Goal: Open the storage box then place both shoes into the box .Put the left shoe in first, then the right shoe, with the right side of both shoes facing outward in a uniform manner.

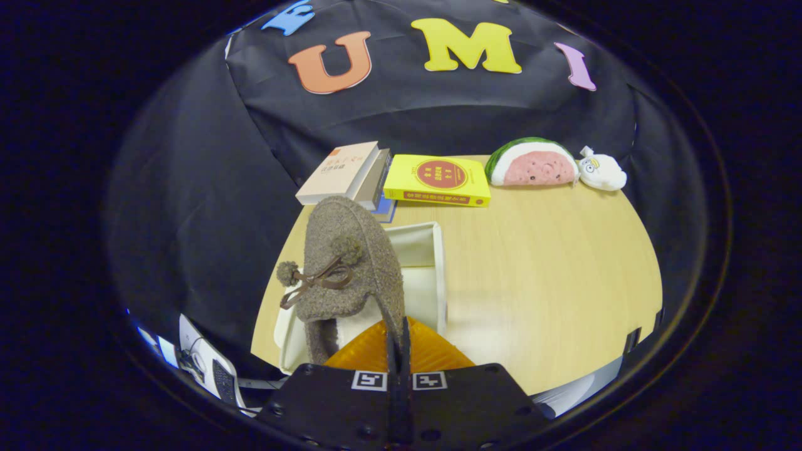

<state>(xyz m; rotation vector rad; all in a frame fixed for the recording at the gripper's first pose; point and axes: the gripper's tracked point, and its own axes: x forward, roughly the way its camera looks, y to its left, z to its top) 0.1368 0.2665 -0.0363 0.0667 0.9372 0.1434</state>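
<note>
A brown fuzzy shoe [351,263] with a bow and pompoms hangs toe-up just ahead of my gripper [398,341], whose fingers are shut on the shoe's rim. Under and behind the shoe lies the open white storage box [432,263] on the wooden table. The shoe hides much of the box's inside, so I cannot tell what lies in it.
At the back of the table [539,275] lie stacked books [348,172], a yellow book [438,180], a watermelon-slice plush [532,163] and a small white plush [601,171]. The table's left edge drops off beside the box. Some equipment [207,363] sits below at the left.
</note>
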